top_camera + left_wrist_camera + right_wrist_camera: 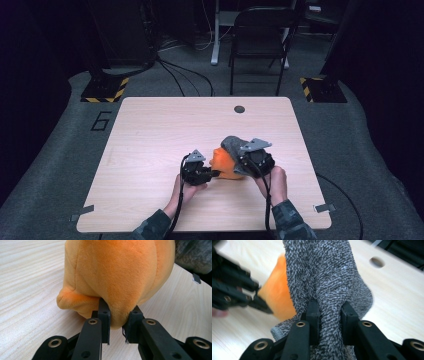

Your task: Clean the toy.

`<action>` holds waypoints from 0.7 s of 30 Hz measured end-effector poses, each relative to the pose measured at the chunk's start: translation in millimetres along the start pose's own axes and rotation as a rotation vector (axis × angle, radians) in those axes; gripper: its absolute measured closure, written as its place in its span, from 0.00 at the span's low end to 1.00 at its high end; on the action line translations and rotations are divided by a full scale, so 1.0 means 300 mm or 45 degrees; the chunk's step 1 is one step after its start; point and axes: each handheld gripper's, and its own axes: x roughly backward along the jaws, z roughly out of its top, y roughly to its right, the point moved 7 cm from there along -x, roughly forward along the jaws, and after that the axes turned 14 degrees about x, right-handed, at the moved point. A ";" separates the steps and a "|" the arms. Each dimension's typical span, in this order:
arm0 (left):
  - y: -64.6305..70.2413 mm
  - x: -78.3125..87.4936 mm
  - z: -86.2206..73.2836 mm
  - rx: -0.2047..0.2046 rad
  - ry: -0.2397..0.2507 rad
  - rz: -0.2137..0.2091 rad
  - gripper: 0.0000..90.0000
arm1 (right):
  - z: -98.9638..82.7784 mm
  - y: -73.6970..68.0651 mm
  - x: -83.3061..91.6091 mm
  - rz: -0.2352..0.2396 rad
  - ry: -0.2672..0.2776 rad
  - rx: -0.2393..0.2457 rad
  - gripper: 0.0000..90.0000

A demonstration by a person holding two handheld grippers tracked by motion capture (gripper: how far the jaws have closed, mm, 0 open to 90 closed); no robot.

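Step in hand: pulling grey fuzzy sock (231,145) off or onto orange plush toy (225,162), centre-right of worktop (150,130).
Left gripper (216,173) clamped on plush; right gripper (329,315) clamped on sock.
Next: steady plush, draw sock along it.

A dark figure 6 (102,121) is marked on the grey floor mat (60,150) left of the table.
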 end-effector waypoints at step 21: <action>-0.015 0.031 0.028 -0.224 0.040 0.057 0.30 | -0.044 0.020 -0.063 0.021 0.003 -0.032 0.83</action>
